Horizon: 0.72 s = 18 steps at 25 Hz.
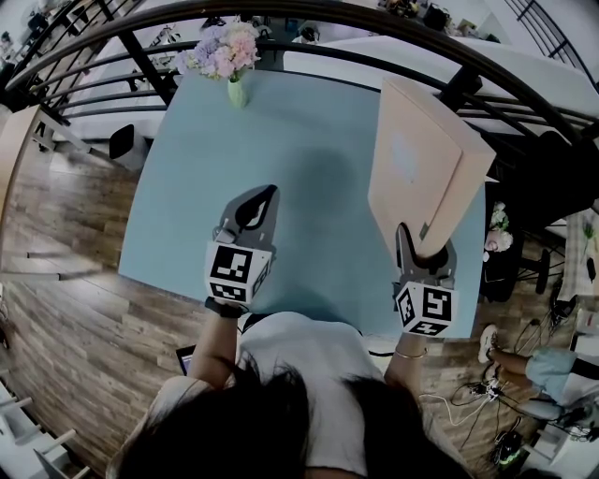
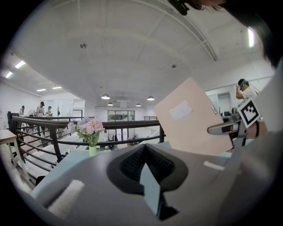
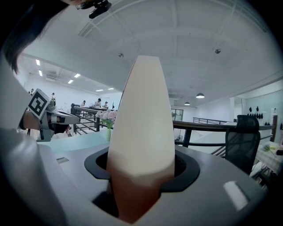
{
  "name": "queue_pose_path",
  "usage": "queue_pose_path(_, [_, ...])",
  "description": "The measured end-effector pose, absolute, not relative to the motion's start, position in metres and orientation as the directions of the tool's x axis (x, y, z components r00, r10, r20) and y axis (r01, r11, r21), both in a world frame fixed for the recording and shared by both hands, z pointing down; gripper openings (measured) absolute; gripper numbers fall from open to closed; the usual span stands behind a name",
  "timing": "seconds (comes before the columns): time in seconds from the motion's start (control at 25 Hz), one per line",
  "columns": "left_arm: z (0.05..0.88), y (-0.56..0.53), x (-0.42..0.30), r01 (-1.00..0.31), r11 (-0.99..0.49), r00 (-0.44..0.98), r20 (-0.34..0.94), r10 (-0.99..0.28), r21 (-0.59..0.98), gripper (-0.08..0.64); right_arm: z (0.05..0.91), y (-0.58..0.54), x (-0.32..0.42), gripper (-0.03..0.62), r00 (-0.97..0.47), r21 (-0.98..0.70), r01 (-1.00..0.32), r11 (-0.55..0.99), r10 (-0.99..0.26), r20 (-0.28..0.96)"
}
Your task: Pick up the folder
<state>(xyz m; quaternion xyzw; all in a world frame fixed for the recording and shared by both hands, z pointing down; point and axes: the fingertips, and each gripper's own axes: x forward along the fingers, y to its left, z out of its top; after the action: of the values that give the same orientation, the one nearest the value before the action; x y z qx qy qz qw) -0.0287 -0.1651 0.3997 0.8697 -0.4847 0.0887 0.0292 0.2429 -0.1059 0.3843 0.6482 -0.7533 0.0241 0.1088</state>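
**folder gripped at right, lift judged nearly done**

- the tan folder [image 1: 426, 159] is clamped by its near lower edge between the jaws of the right gripper [image 1: 418, 241]. it is stood up on end and leaned away, over the right part of the light blue table [image 1: 309, 150].
- in the right gripper view the folder's edge is seen filling the gap between the jaws.
- the left gripper [image 1: 268, 195] is clenched on nothing and is held over the table's middle, well apart from the folder.
- step in hand: the pick-up itself. the folder is judged clear of the tabletop, though its lowest corner is hidden behind the gripper.
- next move, as judged: a firm clamp is called for, since a tall sheet held by one edge may swing or sag. support from the left gripper may be wanted.
- edges: the table's right edge lies just beside the folder, with an office chair [image 3: 242, 137] beyond it.
- a vase of flowers [image 1: 231, 64] is set at the far edge, before a black railing [image 1: 309, 17].
- open room is left above the table and between the grippers.
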Motion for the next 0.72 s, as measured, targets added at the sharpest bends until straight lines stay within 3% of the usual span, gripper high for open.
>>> queue_pose_path(0.72, [0.3972, -0.1637, -0.0267, -0.841, -0.539, 0.525, 0.175, -0.833, -0.043, 0.057, 0.3841, -0.098, 0.2448, 0.265, -0.119, 0.101, -0.985, 0.14, -0.974, 0.191])
